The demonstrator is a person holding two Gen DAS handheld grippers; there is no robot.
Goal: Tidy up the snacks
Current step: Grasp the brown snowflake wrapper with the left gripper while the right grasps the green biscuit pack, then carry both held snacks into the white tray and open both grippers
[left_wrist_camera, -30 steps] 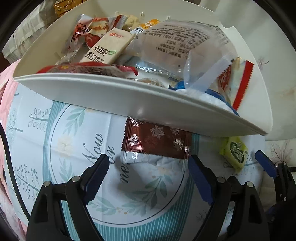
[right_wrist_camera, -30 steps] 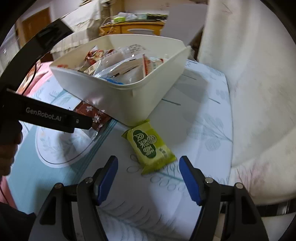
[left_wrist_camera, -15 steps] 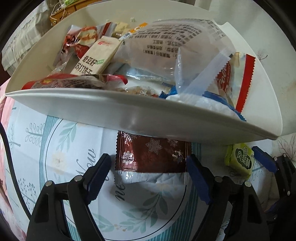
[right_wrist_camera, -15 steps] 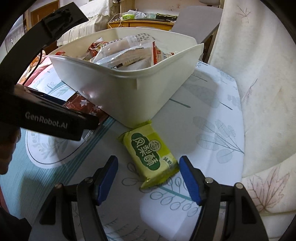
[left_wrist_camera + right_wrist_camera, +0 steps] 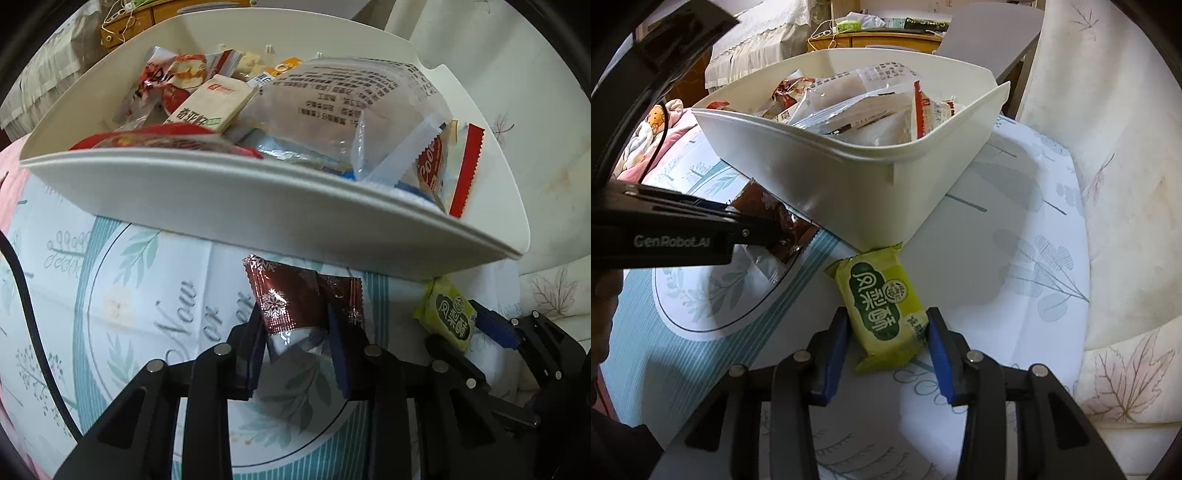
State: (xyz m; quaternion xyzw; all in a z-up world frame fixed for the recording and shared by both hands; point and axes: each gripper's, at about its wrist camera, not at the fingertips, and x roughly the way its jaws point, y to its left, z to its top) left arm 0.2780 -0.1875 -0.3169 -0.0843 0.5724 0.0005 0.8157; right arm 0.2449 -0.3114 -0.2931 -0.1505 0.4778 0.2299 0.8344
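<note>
A white bin [image 5: 236, 206] full of snack packets stands on the patterned cloth; it also shows in the right wrist view [image 5: 849, 184]. My left gripper [image 5: 297, 332] is shut on a brown snowflake packet [image 5: 295, 295] just in front of the bin; the same packet shows in the right wrist view [image 5: 783, 225]. My right gripper [image 5: 888, 332] is shut on a green pastry packet [image 5: 882, 306] that lies on the cloth at the bin's near corner; that packet also shows in the left wrist view [image 5: 447, 314].
A white sofa back with a leaf print [image 5: 1108, 184] rises at the right. A pink cloth [image 5: 665, 147] lies at the far left. A wooden cabinet [image 5: 886, 37] stands behind the bin.
Both grippers moved forward and closed: the left on the brown packet, which now crumples and lifts at one end, the right on the green packet.
</note>
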